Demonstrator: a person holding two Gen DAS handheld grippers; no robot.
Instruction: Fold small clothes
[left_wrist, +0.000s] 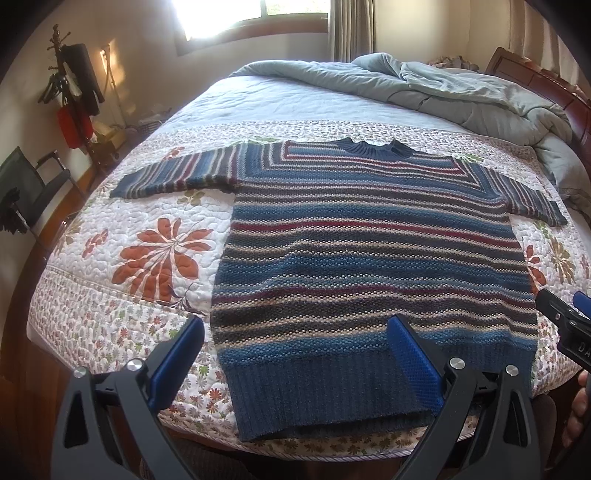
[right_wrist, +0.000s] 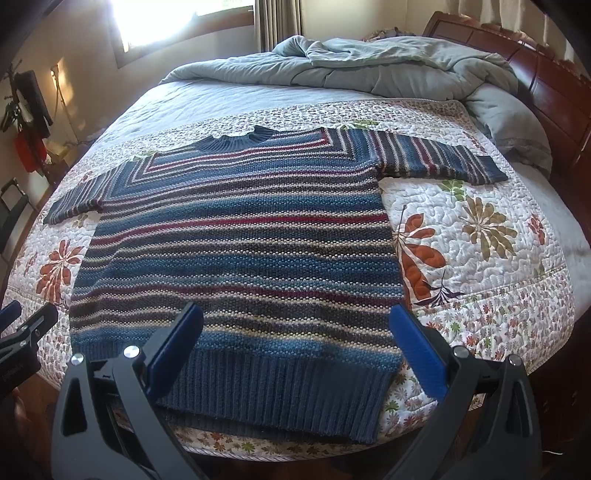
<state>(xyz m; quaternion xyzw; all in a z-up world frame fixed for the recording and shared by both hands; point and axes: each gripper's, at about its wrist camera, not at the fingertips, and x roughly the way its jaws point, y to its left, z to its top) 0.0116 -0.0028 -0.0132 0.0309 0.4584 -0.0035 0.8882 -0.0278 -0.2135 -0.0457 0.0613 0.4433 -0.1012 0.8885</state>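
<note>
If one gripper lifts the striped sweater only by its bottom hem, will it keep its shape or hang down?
The striped sweater is soft knit lying flat on the quilt, so it would probably droop and sag. The spread sleeves would likely trail. Its thick ribbed hem should grip well, not slip.

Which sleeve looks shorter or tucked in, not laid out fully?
The sweater's right-hand sleeve in the left wrist view; the other sleeve stretches out long and flat.

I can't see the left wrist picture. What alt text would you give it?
A striped sweater lies flat, sleeves spread, on a floral quilt over a bed. The open left gripper hovers at its hem, blue fingers apart. The right gripper shows at the right edge; a rumpled grey duvet lies behind.
</note>
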